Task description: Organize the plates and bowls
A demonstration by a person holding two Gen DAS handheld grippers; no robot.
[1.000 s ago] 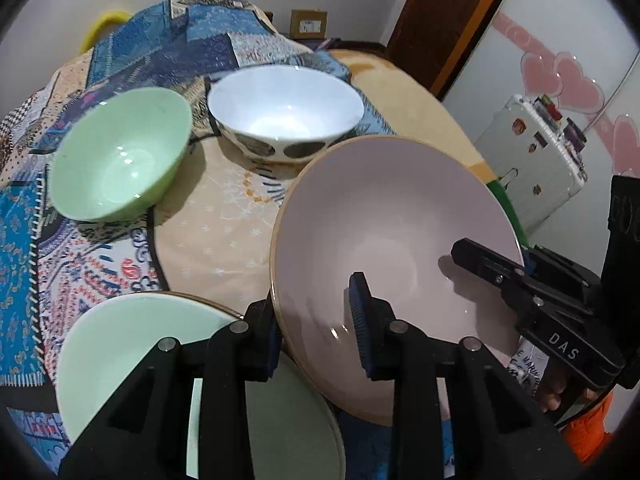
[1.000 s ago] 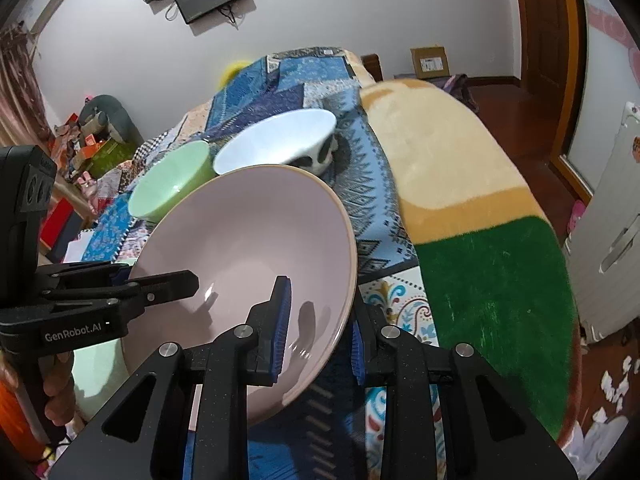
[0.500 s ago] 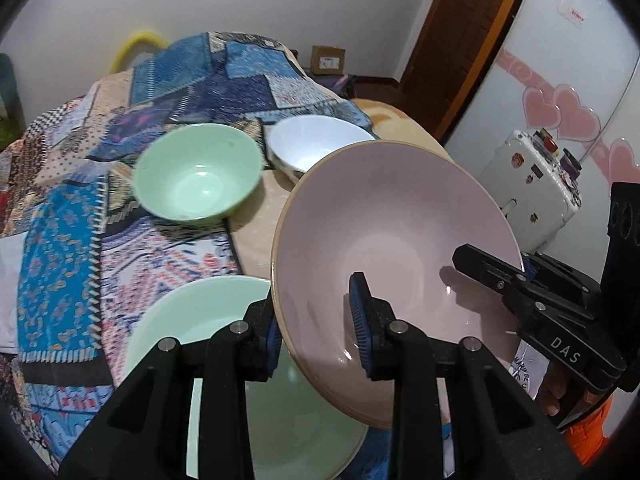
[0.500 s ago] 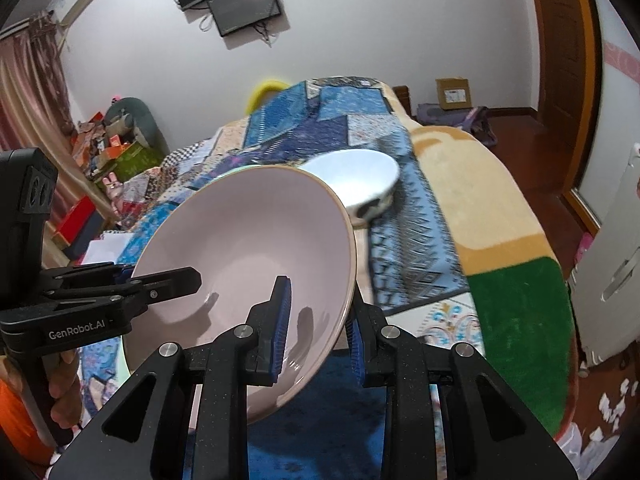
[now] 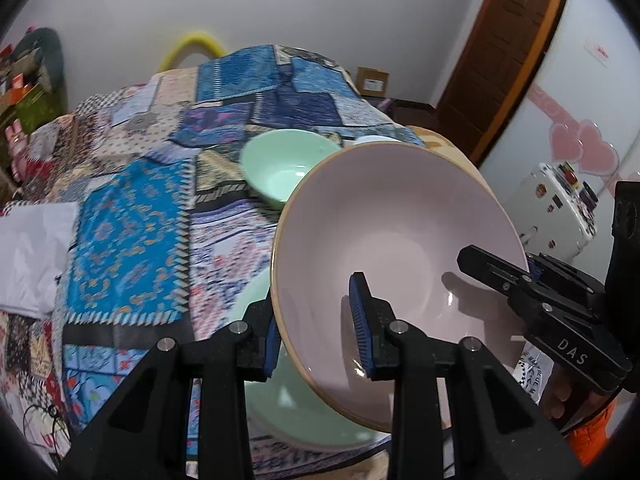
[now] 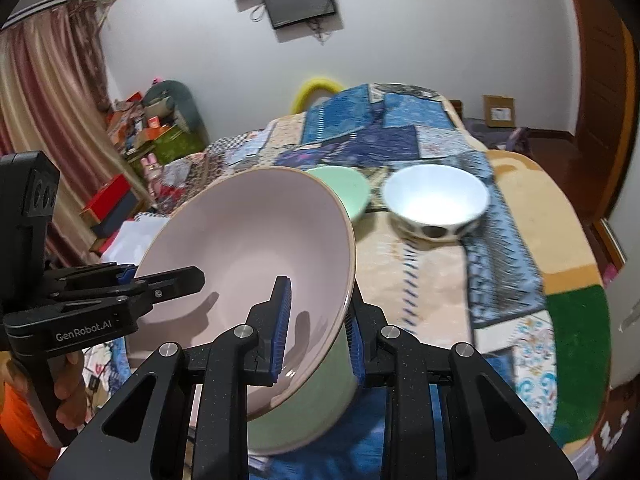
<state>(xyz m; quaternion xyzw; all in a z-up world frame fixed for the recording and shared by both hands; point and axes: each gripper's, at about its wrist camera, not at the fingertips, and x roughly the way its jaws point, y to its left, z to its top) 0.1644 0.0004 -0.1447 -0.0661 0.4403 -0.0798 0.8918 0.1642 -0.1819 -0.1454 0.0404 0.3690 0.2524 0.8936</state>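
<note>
A large pink plate (image 5: 400,232) is held tilted above the bed by both grippers. My left gripper (image 5: 316,328) is shut on its left rim. My right gripper (image 6: 316,326) is shut on its right rim, and shows at the right in the left wrist view (image 5: 520,280). The plate also shows in the right wrist view (image 6: 248,248). A light green plate (image 5: 304,424) lies on the bedspread under it. A green bowl (image 5: 280,168) and a white bowl with dark spots (image 6: 436,204) stand farther back, side by side.
The patchwork bedspread (image 5: 132,208) covers the bed. A white cloth (image 5: 32,256) lies at its left edge. A white appliance (image 5: 556,204) and a wooden door (image 5: 504,48) are to the right. Boxes and clutter (image 6: 152,132) stand by the curtain.
Both grippers have lifted the pink plate and drawn it back over the green plate. The two bowls now look farther away, and the white bowl is mostly hidden in the left wrist view.
</note>
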